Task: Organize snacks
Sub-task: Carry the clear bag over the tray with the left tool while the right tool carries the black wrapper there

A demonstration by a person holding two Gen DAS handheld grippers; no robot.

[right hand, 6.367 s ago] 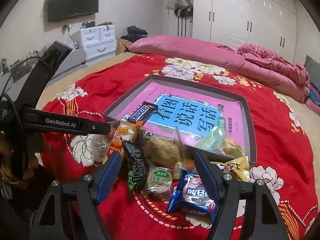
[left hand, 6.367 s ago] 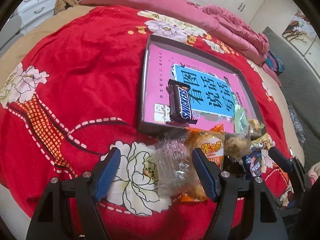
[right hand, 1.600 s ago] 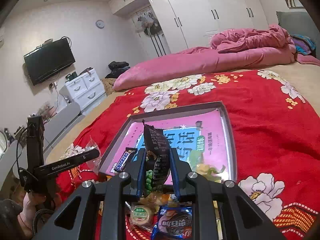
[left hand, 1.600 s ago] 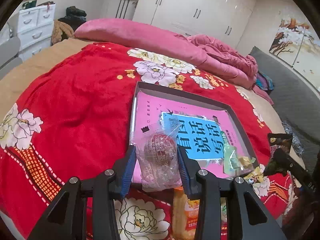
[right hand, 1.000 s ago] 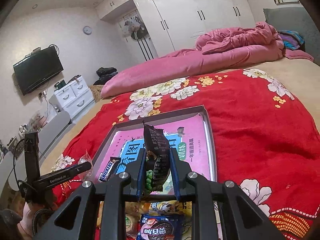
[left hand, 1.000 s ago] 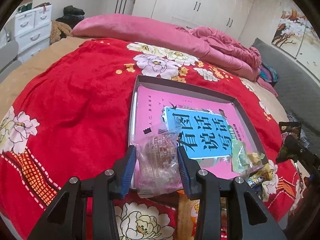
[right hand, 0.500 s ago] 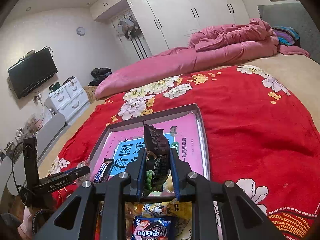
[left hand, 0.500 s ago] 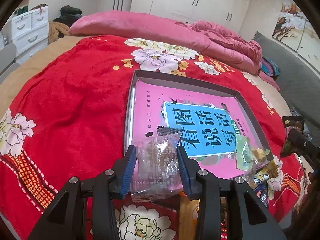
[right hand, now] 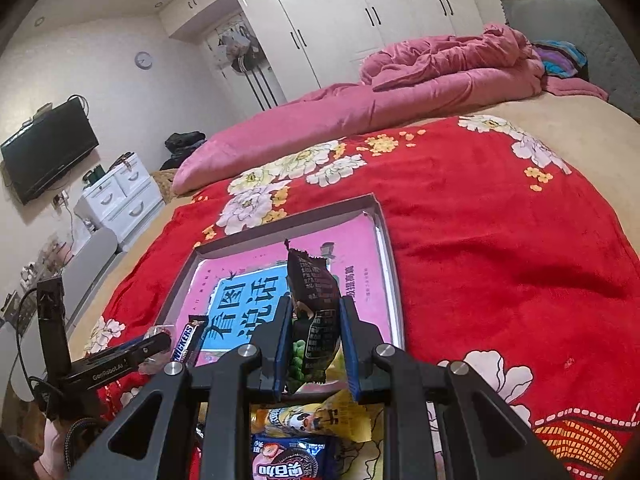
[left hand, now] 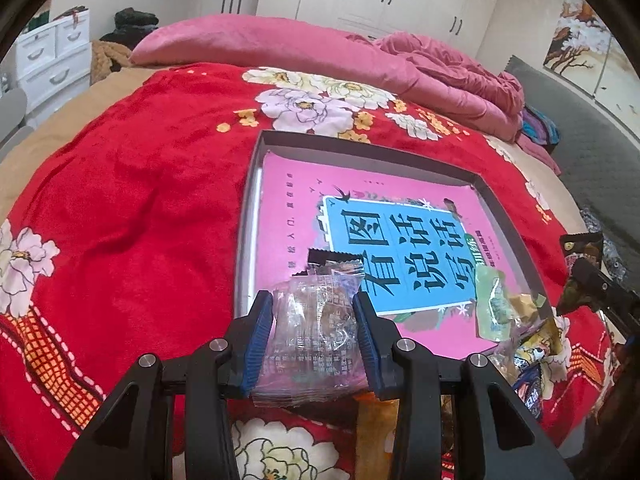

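Observation:
A grey shallow tray point(left hand: 250, 200) lined with a pink and blue book lies on the red floral bedspread; it also shows in the right wrist view point(right hand: 386, 240). My left gripper point(left hand: 314, 324) is shut on a clear plastic snack packet point(left hand: 316, 332), held over the tray's near left corner. My right gripper point(right hand: 312, 332) is shut on a dark brown snack packet point(right hand: 314, 300), held upright above the tray's near edge. A Snickers bar point(right hand: 188, 340) lies in the tray's near left corner. A green packet point(left hand: 494, 308) lies at the tray's near right corner.
Loose snacks lie on the bedspread before the tray: a yellow packet point(right hand: 320, 420), a blue cookie packet point(right hand: 288, 460) and an orange packet point(left hand: 372, 432). Pink pillow and quilt point(left hand: 320, 52) lie at the bed's far side. White drawers point(right hand: 120, 196) stand at left.
Both grippers keep their packets. The left one has lowered slightly toward the tray's near left corner. The right one has moved a little nearer the tray's near edge.

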